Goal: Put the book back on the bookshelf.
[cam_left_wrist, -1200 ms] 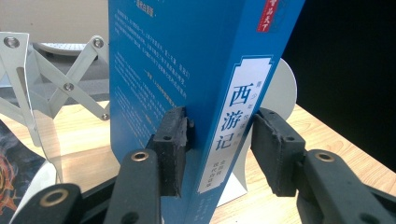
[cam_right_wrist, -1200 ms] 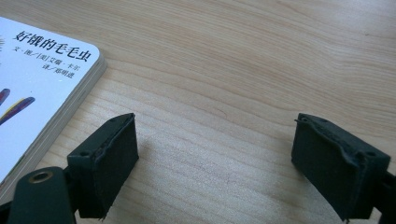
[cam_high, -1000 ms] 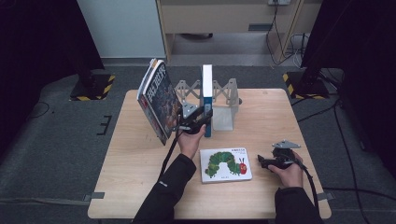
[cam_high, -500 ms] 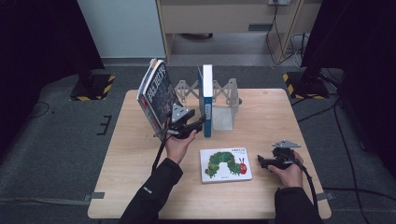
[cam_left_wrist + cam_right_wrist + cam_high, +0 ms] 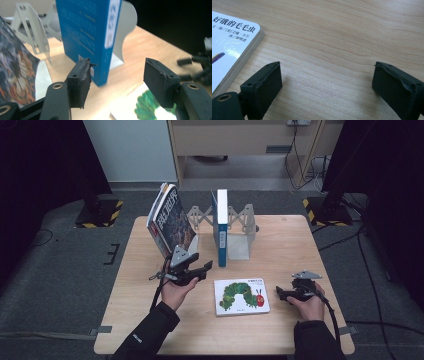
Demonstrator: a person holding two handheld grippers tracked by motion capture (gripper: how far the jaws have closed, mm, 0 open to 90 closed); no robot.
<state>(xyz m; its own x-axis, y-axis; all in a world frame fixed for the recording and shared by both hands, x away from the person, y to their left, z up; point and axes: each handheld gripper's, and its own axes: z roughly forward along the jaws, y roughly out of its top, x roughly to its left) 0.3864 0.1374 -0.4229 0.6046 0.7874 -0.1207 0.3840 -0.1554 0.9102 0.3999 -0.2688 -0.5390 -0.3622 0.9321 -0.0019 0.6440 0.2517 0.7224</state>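
A blue book (image 5: pixel 221 227) stands upright against a white bookend rack (image 5: pixel 240 245) at the table's middle back. My left gripper (image 5: pixel 200 269) hovers in front of it, a little toward the person. Its jaws have just been opening and hold nothing. In the left gripper view the left gripper (image 5: pixel 117 66) is open, with the blue book (image 5: pixel 85 30) beyond the pads. A caterpillar picture book (image 5: pixel 241 296) lies flat near the front. To its right my right gripper (image 5: pixel 281 294) rests low over the table. In its own view the right gripper (image 5: pixel 325 67) is open over bare wood, beside the picture book (image 5: pixel 229 37).
A dark-covered book (image 5: pixel 170 222) leans upright at the rack's left end, close behind the left hand. The wooden table (image 5: pixel 300 245) has free room at the right and front left. Black stands and cables sit on the floor around it.
The left gripper has drawn back from the blue book toward the person and to the left, with its jaws wider apart. The blue book stays upright. The right gripper has not moved.
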